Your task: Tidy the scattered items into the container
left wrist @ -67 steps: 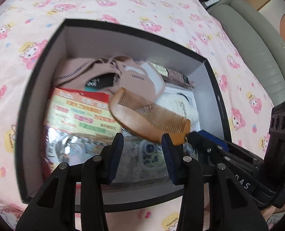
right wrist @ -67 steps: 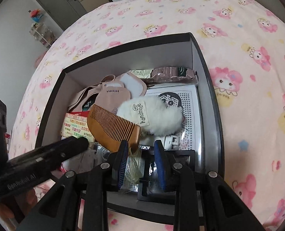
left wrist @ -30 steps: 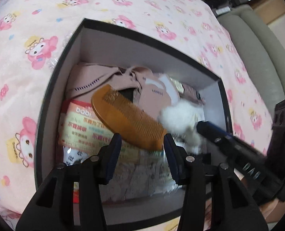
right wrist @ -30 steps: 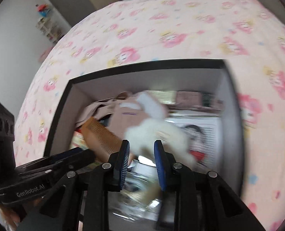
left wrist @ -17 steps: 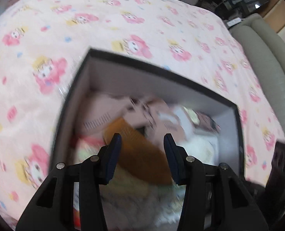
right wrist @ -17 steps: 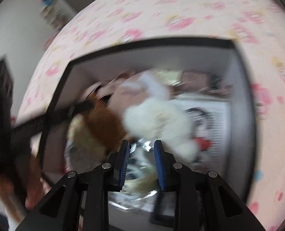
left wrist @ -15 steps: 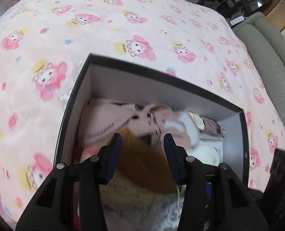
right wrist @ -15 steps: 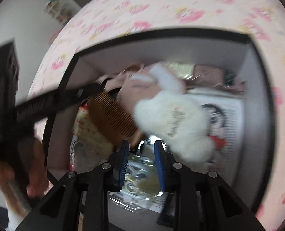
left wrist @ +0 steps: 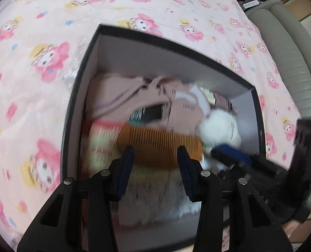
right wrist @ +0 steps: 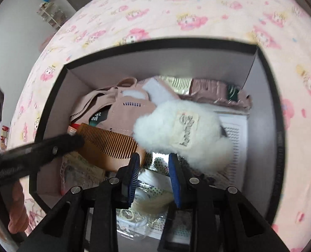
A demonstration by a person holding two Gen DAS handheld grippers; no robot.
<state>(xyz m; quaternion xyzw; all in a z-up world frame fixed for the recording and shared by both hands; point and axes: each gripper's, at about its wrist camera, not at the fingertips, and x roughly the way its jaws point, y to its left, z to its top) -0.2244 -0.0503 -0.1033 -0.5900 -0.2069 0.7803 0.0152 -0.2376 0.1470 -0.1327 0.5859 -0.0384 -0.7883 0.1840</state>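
A black box (left wrist: 172, 44) with a grey inside stands on the pink bed cover; it also shows in the right wrist view (right wrist: 279, 126). Inside lie a wooden comb (left wrist: 159, 145) (right wrist: 111, 145), a white fluffy item (right wrist: 182, 130) (left wrist: 218, 130) with a "handmade" label, a pink pouch (right wrist: 126, 109), snack packets and clear bags. My left gripper (left wrist: 155, 166) is open and empty just above the comb. My right gripper (right wrist: 153, 170) is open and empty over the box's near side, below the fluffy item.
A pink cartoon-print bed cover (left wrist: 40, 63) surrounds the box. A grey-green sofa (left wrist: 291, 48) stands to the right in the left wrist view. A shelf (right wrist: 50, 12) and cabinets stand far back left. The left gripper's arm (right wrist: 29, 155) crosses the box's left side.
Both grippers have moved about over the box, open and empty throughout. The comb and fluffy item lie in the box throughout. The left view is blurred by motion.
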